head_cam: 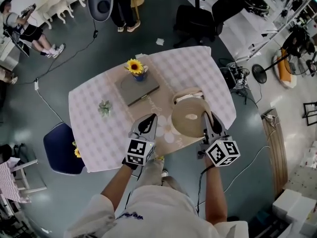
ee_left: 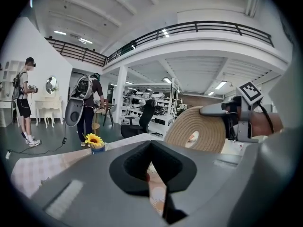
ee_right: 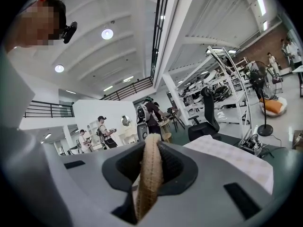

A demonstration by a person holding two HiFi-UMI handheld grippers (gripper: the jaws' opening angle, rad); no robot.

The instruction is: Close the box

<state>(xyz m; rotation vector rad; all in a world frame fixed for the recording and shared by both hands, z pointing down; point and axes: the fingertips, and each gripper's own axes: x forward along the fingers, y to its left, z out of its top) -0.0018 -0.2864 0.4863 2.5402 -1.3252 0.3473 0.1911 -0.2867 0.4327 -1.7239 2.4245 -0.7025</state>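
On the worktop (head_cam: 89, 128) there are one round woven box (head_cam: 188, 94), one potted sunflower (head_cam: 134, 66), one flat grey slab (head_cam: 136, 88) and one small plant (head_cam: 104, 107); one woven lid (head_cam: 188, 117) and two tools are above its near edge. The right tool (head_cam: 208, 120) pinches the lid's right rim, holding the lid tilted on edge, with the box just far of it. The left tool (head_cam: 147, 123) is pressed together and empty, left of the lid and clear of it.
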